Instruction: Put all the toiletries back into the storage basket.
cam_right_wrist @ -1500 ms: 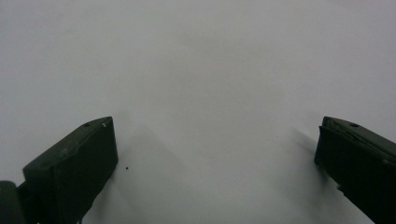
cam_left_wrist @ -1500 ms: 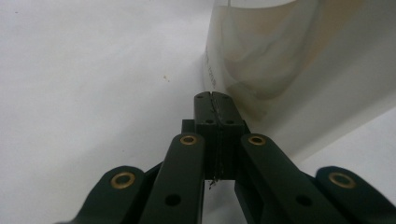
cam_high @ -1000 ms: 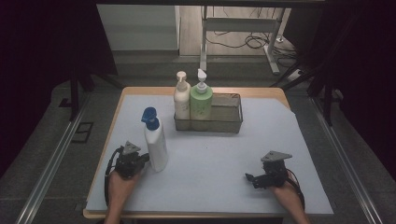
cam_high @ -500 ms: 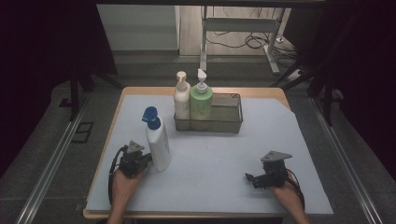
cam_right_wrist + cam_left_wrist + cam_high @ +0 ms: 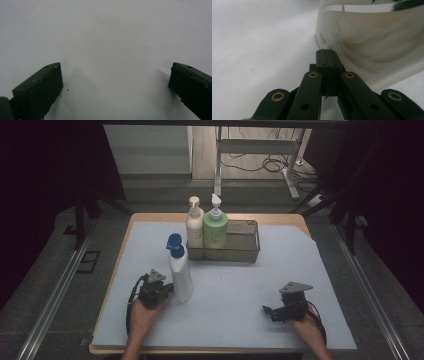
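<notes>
A white pump bottle with a blue top [image 5: 179, 269] stands upright on the pale mat [image 5: 240, 285], left of centre. My left gripper [image 5: 167, 291] lies right beside its base, jaws shut with nothing between them. In the left gripper view the closed fingertips [image 5: 327, 56] sit just short of the bottle's translucent white wall [image 5: 372, 37]; whether they touch it I cannot tell. My right gripper [image 5: 267, 311] rests on the mat near the front right, open. Its two black jaws stand far apart over bare mat [image 5: 112, 50] in the right gripper view.
A wire basket [image 5: 240, 242] at the back centre holds a cream pump bottle [image 5: 194, 226] and a green pump bottle [image 5: 215, 227] at its left end. The wooden table edge [image 5: 215, 216] frames the mat. Metal rails and a desk frame stand beyond.
My left gripper has slid rightward along the mat, closer to the base of the blue-topped bottle. The right gripper and the bottles have kept still.
</notes>
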The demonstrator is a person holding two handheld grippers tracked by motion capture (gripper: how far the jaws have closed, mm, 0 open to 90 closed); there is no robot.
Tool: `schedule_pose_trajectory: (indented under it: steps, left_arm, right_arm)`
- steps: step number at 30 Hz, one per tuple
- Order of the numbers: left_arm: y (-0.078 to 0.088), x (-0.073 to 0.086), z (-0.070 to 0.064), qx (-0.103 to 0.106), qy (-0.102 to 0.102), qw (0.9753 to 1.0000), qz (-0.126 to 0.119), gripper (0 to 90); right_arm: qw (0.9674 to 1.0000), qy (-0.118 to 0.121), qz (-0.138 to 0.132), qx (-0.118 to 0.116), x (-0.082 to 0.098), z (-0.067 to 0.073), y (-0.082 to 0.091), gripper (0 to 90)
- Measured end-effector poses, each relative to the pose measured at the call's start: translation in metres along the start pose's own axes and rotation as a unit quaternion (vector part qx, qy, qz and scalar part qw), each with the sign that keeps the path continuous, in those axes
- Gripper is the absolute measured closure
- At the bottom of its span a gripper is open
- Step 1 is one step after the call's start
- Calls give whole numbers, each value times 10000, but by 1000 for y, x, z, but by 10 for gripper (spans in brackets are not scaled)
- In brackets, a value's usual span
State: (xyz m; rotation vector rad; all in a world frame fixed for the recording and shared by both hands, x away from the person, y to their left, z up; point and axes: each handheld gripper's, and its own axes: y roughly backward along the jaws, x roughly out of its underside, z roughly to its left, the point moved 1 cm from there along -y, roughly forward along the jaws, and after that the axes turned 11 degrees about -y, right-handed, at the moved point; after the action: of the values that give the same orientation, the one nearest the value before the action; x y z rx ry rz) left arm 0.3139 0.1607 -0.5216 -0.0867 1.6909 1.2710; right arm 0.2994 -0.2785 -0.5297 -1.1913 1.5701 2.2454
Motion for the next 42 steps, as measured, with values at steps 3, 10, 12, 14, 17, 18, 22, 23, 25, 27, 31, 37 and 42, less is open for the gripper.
schedule_pose_trajectory:
  steps: [3,10,12,14,17,18,22,23,25,27,31,37,42]
  left_arm:
    - [-2,-2,-4,52,-33,10000,-14,895]
    - [-6,-6,-14,140,-140,9998,-25,894]
    - [-7,-7,-17,180,-194,9996,-17,894]
    - [-9,-9,-22,230,-243,9994,-15,894]
    - [-12,-12,-29,330,-355,9988,1,894]
    - [-13,-13,-32,352,-405,9986,11,895]
    - [-19,-17,-41,471,-565,9973,67,894]
    - [-21,-18,-43,500,-593,9970,76,894]
    - [-23,-19,-45,520,-621,9967,66,894]
    - [-24,-20,-46,518,-638,9966,63,894]
    - [-25,-21,-49,531,-662,9964,54,894]
    - [-29,-25,-56,605,-768,9952,43,894]
    - [-33,-28,-60,705,-793,9944,6,893]
  right_arm:
    - [10000,-1,0,0,0,0,0,0]
    - [10000,0,0,1,0,0,0,0]
    - [10000,1,1,5,0,0,0,0]
    - [10000,1,0,5,0,0,0,0]
    - [10000,1,-1,1,0,0,0,0]
    - [10000,1,0,6,0,0,0,0]
    - [10000,10,-4,5,0,0,0,0]
    - [10000,10,-4,5,0,0,0,0]
    - [10000,1,3,6,0,0,0,0]
    - [10000,1,4,2,0,0,0,0]
    - [10000,4,6,0,0,0,0,0]
    - [10000,7,8,1,0,0,0,0]
    - [10000,9,15,-1,0,0,0,0]
